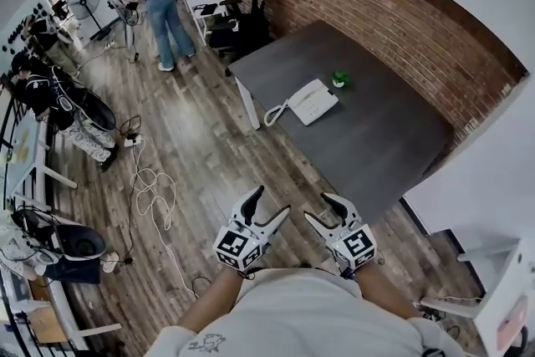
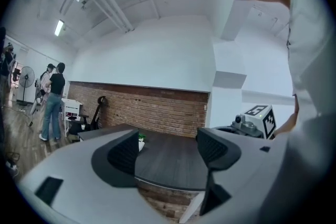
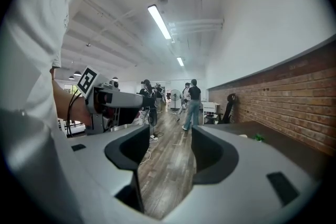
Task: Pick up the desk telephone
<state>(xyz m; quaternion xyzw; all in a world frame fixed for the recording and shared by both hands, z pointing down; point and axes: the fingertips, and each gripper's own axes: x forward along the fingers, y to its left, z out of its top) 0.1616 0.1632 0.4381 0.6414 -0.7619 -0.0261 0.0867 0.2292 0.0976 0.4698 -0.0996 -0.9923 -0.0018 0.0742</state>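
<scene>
The white desk telephone (image 1: 309,102) lies flat on the dark grey table (image 1: 376,146), near its far left end, with its coiled cord (image 1: 274,114) hanging at the table edge. Both grippers are held close to the person's chest, well short of the table. The left gripper (image 1: 272,201) (image 2: 168,152) is open with nothing between its jaws. The right gripper (image 1: 318,206) (image 3: 167,149) is also open and empty. In the left gripper view the table top (image 2: 173,165) lies ahead, and the phone is mostly hidden behind a jaw.
A small green object (image 1: 338,80) sits beside the phone. A brick wall (image 1: 401,21) runs behind the table. A black office chair (image 1: 242,25) stands at the table's far end. People (image 1: 159,4) stand at the far left. Loose cables (image 1: 150,188) lie on the wood floor.
</scene>
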